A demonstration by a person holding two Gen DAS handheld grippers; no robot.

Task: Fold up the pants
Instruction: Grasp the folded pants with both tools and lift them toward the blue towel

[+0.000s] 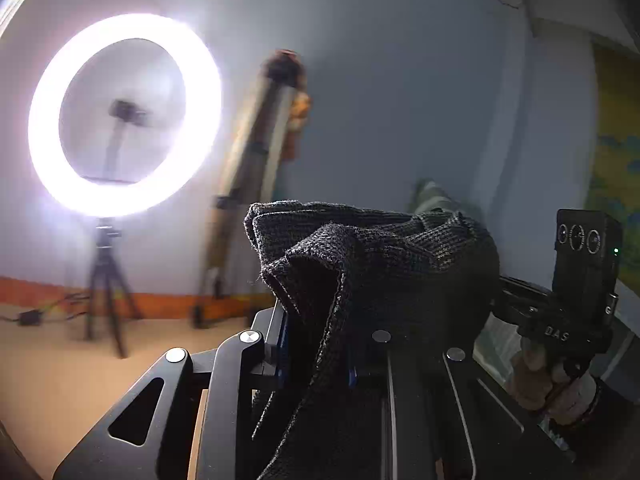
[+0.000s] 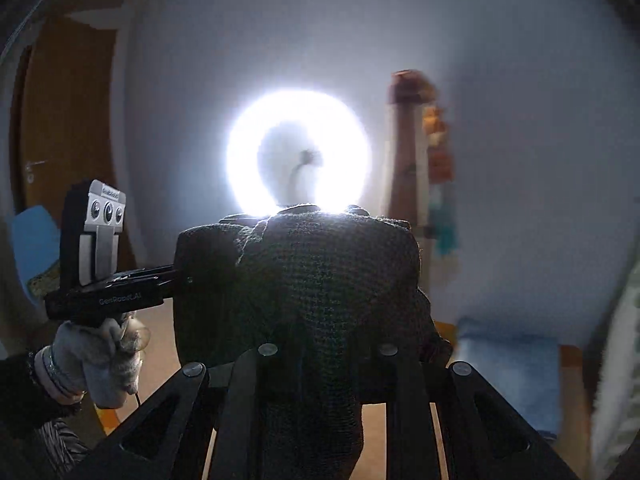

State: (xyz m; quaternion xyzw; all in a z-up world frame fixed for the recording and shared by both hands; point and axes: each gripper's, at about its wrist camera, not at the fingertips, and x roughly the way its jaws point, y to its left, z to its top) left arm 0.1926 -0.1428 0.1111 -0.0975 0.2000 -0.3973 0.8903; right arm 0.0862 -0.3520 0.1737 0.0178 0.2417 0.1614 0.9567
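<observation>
Pants (image 1: 372,272) w/ ring light (image 1: 124,114) behind.

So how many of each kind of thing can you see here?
Pants: 1
Gripper: 2, the left gripper and the right gripper, both shut on the pants
Ring light: 1
Tripod: 1
Door: 1
Total: 6
</observation>
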